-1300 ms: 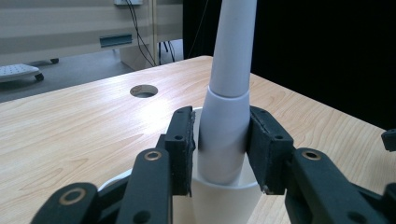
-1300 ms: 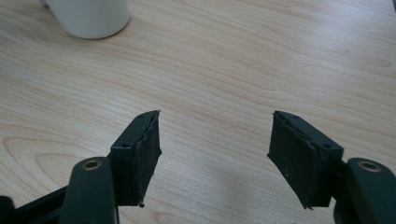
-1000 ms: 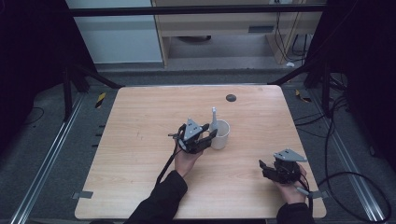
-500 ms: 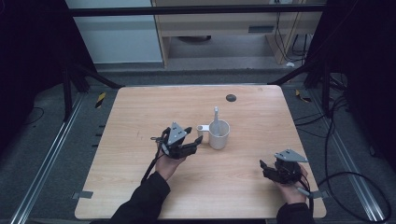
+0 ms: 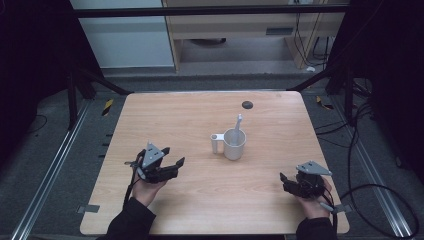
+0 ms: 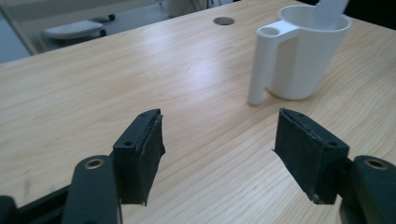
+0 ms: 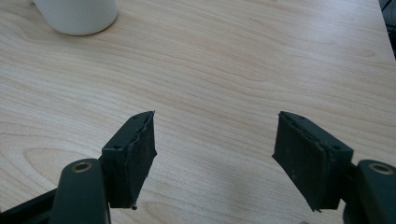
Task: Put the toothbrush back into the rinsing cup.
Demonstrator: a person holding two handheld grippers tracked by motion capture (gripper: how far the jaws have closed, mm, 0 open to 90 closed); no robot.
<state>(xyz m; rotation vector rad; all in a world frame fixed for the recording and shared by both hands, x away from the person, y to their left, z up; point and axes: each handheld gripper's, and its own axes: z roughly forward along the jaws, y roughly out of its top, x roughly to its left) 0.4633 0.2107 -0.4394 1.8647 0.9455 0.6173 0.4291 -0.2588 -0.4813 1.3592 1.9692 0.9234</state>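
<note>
1. Left gripper (image 5: 176, 165): jaws just opened wide, nothing between them
2. Right gripper (image 5: 284, 182): jaws spread, empty
3. White mug (image 5: 234, 144) stands mid-table, well apart from both, utensil (image 5: 238, 123) inside

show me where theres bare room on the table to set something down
Bare wood nearly everywhere: the whole left half behind the left gripper, the front middle between it and the right gripper, and the back strip around the small dark hole. The one occupied spot is right of centre, where the white mug stands with a white utensil in it.
</note>
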